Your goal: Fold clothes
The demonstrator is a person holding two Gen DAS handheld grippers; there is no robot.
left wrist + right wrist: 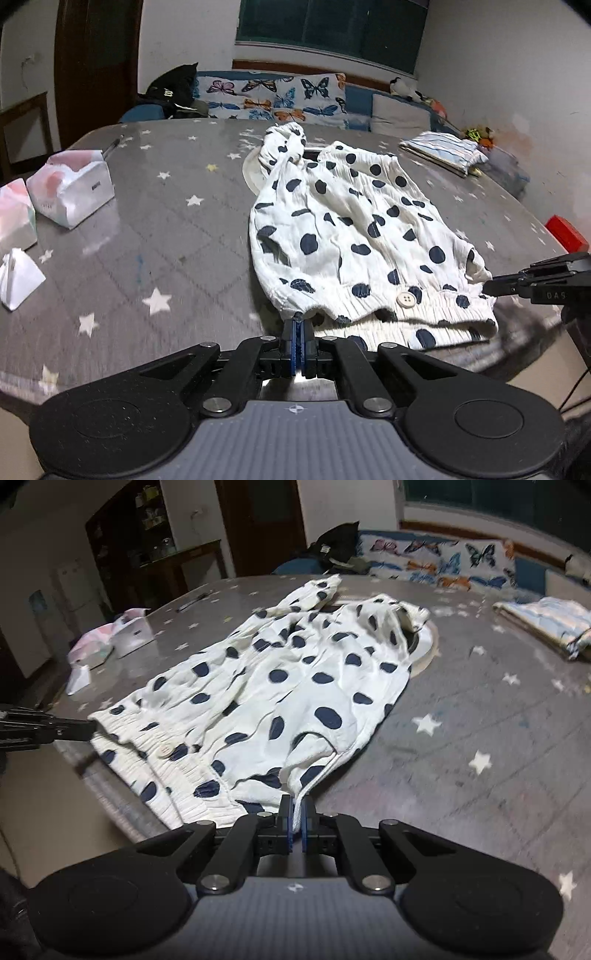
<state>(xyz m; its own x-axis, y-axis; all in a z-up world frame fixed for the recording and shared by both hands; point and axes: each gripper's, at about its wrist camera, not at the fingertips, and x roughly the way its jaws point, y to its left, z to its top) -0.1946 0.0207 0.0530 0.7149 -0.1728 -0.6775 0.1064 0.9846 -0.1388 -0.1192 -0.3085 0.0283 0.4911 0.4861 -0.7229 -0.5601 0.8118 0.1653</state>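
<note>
We are pinching the spotted garment [354,236] with left tool [297,325] and right tool [295,805], both clamped; tissue packs [70,192] lying far left, folded cloth [443,153] far right on worktop [166,240].

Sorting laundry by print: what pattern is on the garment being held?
White with dark navy spots on the garment, clearest in the left wrist view.

a home living room: butterfly-print sofa [273,98], star-patterned table [166,206], wooden cabinet [147,535].
</note>
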